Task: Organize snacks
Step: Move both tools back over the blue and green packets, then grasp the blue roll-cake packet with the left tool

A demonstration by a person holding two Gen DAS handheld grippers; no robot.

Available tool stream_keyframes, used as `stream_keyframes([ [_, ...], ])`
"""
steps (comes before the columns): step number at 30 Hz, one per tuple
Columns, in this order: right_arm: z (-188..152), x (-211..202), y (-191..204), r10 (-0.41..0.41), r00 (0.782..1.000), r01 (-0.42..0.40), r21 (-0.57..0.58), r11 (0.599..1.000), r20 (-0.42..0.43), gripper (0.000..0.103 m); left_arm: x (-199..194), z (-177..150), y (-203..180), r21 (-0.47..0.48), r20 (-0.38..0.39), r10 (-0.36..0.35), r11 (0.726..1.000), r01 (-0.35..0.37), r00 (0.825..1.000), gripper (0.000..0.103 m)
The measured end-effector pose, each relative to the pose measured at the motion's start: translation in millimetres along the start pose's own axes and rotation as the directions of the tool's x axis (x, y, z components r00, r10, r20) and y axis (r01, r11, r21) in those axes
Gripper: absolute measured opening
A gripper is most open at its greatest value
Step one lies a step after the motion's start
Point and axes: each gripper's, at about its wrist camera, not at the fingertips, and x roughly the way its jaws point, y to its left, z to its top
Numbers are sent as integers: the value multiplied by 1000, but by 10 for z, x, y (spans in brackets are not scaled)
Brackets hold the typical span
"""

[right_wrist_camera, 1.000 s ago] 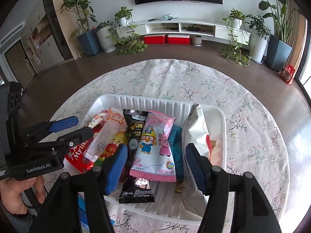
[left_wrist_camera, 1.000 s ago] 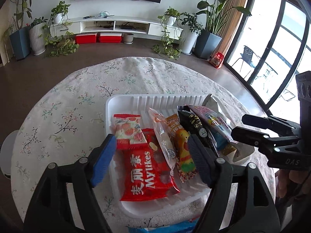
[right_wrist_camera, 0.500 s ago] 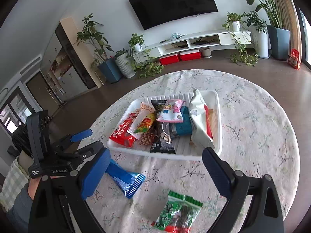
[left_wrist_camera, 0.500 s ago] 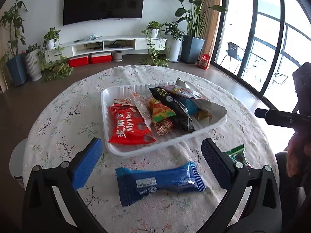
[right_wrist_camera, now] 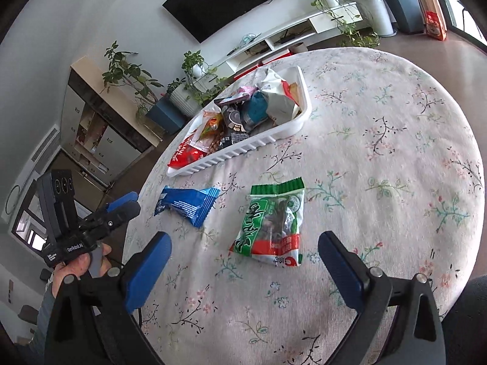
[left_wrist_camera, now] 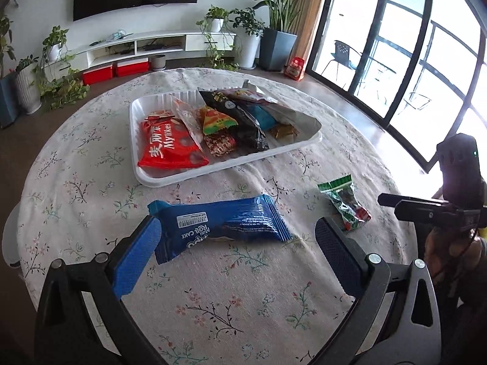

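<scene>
white tray (left_wrist_camera: pixel 143 179) held most snacks, blue cake pack (left_wrist_camera: pixel 222 225) and green packet (right_wrist_camera: pixel 271 222) lay outside (both grippers' fingers (left_wrist_camera: pixel 134 261) spread, empty).

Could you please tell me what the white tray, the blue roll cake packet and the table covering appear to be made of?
White tray: probably thin moulded plastic or foam, matte, with ribbed walls and a rolled rim.
Blue roll cake packet: glossy plastic film, judging by its shine, wrinkles and crimped, serrated ends.
Table covering: woven fabric with a floral print; it looks matte and creases softly near the tray.
</scene>
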Motion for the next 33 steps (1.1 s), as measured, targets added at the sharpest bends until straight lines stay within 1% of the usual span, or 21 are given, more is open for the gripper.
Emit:
stream_keyframes([
  [3, -7, 0, 31, 3, 1000, -2, -16, 1000, 10, 99, 64, 42, -34, 93, -34, -42, 995, 45, 999, 103],
  [5, -27, 16, 35, 0, 1000, 0, -22, 1000, 6, 99, 135, 99, -76, 185, -76, -52, 980, 66, 996, 103],
  [6, -39, 23, 32, 3, 1000, -3, -22, 1000, 2, 99, 183, 140, -102, 244, -103, -48, 967, 72, 994, 103],
  [8, -65, 13, 18, 5, 1000, -5, -21, 1000, -4, 99, 281, 227, -142, 355, -149, -26, 932, 78, 988, 103],
  [10, -62, 1, 5, 4, 1000, -4, -24, 1000, -4, 99, 370, 320, -150, 428, -189, -7, 899, 89, 982, 103],
  [13, -57, -1, -4, 4, 1000, -4, -29, 1000, 0, 99, 495, 443, -109, 471, -246, -16, 872, 134, 969, 102],
  [16, -53, 8, -19, 1, 1000, -1, -29, 1000, -5, 99, 646, 460, -91, 501, -303, -8, 849, 166, 953, 100],
  [17, -55, 13, -27, 2, 1000, -3, -27, 1000, -7, 99, 701, 444, -93, 508, -321, -2, 843, 174, 947, 97],
  [18, -54, 20, -35, 4, 1000, -4, -25, 1000, -10, 99, 762, 415, -98, 512, -348, 0, 838, 190, 938, 92],
  [19, -54, 29, -41, 4, 1000, -4, -23, 1000, -13, 99, 824, 379, -105, 518, -373, 7, 832, 202, 928, 90],
  [21, -54, 37, -52, 3, 1000, -4, -21, 1000, -18, 99, 943, 300, -117, 540, -402, 44, 818, 198, 915, 81],
  [22, -56, 38, -56, 3, 1000, -4, -19, 1000, -19, 99, 991, 273, -113, 547, -417, 58, 813, 199, 907, 80],
  [23, -60, 36, -59, 5, 1000, -5, -18, 1000, -19, 99, 995, 287, -91, 533, -411, 40, 821, 205, 911, 79],
  [25, -60, 38, -66, 4, 1000, -4, -16, 1000, -19, 99, 1017, 300, -50, 503, -432, 18, 835, 225, 902, 72],
  [27, -67, 42, -65, 3, 1000, -4, -12, 1000, -23, 99, 1015, 291, -36, 484, -452, -7, 838, 252, 892, 63],
  [29, -71, 50, -61, 1, 1000, -1, -11, 1000, -28, 99, 995, 268, -51, 474, -464, -20, 839, 266, 886, 56],
  [30, -70, 55, -61, -2, 1000, 1, -11, 1000, -29, 99, 996, 272, -45, 466, -466, -19, 845, 263, 885, 56],
  [32, -70, 58, -63, -4, 1000, 3, -6, 1000, -28, 99, 1016, 305, -18, 443, -451, -5, 867, 228, 893, 56],
  [33, -71, 62, -56, -3, 1000, 3, -4, 1000, -28, 99, 1025, 325, -11, 423, -444, -16, 878, 225, 896, 56],
])
